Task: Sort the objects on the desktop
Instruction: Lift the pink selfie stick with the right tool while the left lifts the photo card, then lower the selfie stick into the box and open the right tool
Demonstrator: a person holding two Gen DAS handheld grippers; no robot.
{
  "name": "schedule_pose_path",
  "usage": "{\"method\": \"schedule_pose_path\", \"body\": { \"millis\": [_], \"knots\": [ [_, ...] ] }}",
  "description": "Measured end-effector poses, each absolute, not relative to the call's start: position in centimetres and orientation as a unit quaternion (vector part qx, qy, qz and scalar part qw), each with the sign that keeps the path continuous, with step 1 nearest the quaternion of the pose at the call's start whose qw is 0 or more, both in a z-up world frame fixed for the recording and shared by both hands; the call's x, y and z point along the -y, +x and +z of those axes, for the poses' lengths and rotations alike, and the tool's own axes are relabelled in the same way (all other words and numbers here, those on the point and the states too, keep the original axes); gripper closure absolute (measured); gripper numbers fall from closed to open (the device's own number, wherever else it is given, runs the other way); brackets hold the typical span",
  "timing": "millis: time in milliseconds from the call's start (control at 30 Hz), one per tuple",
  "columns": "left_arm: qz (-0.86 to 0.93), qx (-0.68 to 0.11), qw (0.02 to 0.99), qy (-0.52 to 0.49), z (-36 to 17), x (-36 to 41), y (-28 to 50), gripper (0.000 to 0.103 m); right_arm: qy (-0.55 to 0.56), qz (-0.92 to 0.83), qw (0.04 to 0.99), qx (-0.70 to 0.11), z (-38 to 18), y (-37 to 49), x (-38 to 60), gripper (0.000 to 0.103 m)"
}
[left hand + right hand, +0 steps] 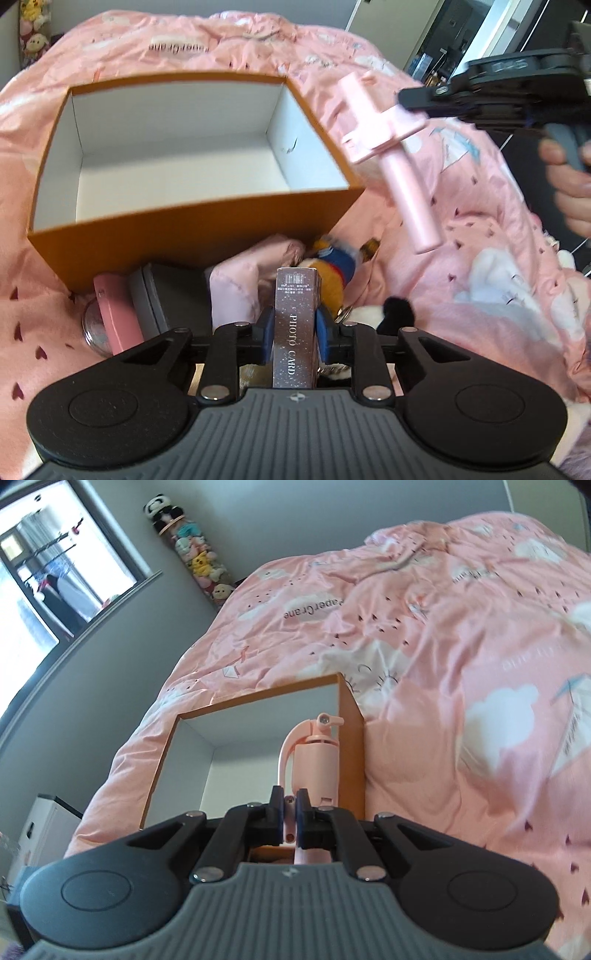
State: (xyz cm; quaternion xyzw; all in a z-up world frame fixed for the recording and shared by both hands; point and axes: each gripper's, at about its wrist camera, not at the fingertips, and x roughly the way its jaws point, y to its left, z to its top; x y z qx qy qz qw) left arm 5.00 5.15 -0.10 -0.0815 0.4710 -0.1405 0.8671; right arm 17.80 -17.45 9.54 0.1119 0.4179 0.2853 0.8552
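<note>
An open orange box (192, 236) with a white inside sits on the pink bedspread; it also shows in the right wrist view (351, 738). My left gripper (294, 332) is shut on a glittery brown "PHOTO CARD" box (295, 325), held in front of the orange box's near wall. My right gripper (290, 812) is shut on a pink selfie stick (317, 760), held in the air beside the orange box's right wall; in the left wrist view the stick (391, 162) hangs at an angle from that gripper (410, 101).
Below the left gripper lie a plush doll (332, 266), a pink flat case (118, 314), a grey box (162, 295), a round glass item (94, 325) and a black-and-white plush (395, 310). A tube of plush toys (195, 550) stands against the grey wall.
</note>
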Motion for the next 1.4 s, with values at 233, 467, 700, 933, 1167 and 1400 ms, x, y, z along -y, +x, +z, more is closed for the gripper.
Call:
{"method": "schedule_pose_path", "body": {
  "millis": [233, 467, 700, 933, 1167, 1400],
  "knots": [
    [-0.123, -0.421, 0.895, -0.081, 4.2, -6.4, 5.1, 0.077, 0.073, 0.301, 0.863, -0.399, 10.3, 19.6, 14.5, 0.097],
    [-0.081, -0.353, 0.928, -0.087, 9.2, -9.4, 8.0, 0.077, 0.029, 0.311, 0.87, -0.381, 10.8, 22.1, 10.1, 0.097],
    [-0.046, -0.352, 0.929, -0.104, 8.5, -11.5, 12.6, 0.077, -0.021, 0.265, 0.875, -0.405, 7.2, 25.1, 6.4, 0.097],
    [-0.044, -0.377, 0.916, -0.126, 5.3, -12.8, 14.5, 0.077, -0.078, 0.209, 0.88, -0.419, 2.2, 26.0, 4.3, 0.097],
    [-0.046, -0.4, 0.905, -0.138, 3.0, -13.2, 16.0, 0.077, -0.103, 0.178, 0.872, -0.444, -0.5, 27.1, 2.8, 0.097],
    [-0.049, -0.417, 0.896, -0.146, 1.6, -13.4, 16.9, 0.077, -0.162, 0.155, 0.875, -0.429, -1.6, 27.3, 1.7, 0.095]
  ]
}}
